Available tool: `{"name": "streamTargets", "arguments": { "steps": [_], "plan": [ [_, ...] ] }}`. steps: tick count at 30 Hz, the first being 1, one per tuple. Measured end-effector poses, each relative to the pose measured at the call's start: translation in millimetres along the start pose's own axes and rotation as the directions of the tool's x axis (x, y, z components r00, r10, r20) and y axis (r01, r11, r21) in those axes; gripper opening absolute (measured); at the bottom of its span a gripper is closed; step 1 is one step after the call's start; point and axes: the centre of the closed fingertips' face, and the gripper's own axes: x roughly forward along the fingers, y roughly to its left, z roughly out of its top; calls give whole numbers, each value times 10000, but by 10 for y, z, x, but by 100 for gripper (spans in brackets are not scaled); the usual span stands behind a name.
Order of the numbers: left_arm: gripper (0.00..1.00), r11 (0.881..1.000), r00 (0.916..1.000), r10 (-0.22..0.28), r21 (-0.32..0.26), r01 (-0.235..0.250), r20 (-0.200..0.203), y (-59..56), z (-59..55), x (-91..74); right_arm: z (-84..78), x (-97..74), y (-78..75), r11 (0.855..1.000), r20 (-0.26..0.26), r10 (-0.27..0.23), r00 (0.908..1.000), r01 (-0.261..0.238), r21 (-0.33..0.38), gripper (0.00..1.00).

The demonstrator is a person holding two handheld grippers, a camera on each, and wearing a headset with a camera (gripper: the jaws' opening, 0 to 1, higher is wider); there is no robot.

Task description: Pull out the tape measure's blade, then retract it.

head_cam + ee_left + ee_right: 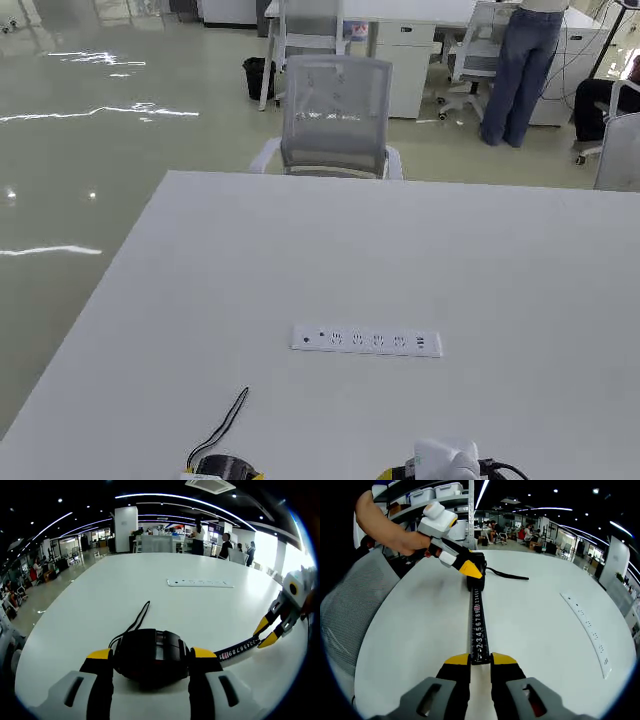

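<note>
The black tape measure case (150, 647) rests on the white table (400, 250), and my left gripper (152, 655) is shut on its sides. Its black wrist strap (135, 622) trails away over the tabletop. The blade (240, 649) is pulled out to the right, and its end is pinched by my right gripper (270, 632). In the right gripper view, my right gripper (480, 658) is shut on the blade (477, 625). The blade runs straight to the case (476, 575), which the left gripper (467, 570) holds. In the head view the case (225, 467) sits at the bottom edge.
A white power strip (366, 341) lies mid-table, beyond the tape measure. A grey mesh chair (335, 115) stands at the table's far edge and a person (520, 70) stands further back. Another mesh chair (350, 610) sits close by the near edge.
</note>
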Motion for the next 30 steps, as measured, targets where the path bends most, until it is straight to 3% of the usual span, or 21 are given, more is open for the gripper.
{"name": "streamTargets", "arguments": {
  "steps": [30],
  "plan": [
    [57, 9995, 9999, -102, -294, 103, 51, 37, 29, -29, 107, 126, -20, 9999, 55, 94, 9999, -94, -71, 13]
  ]
}}
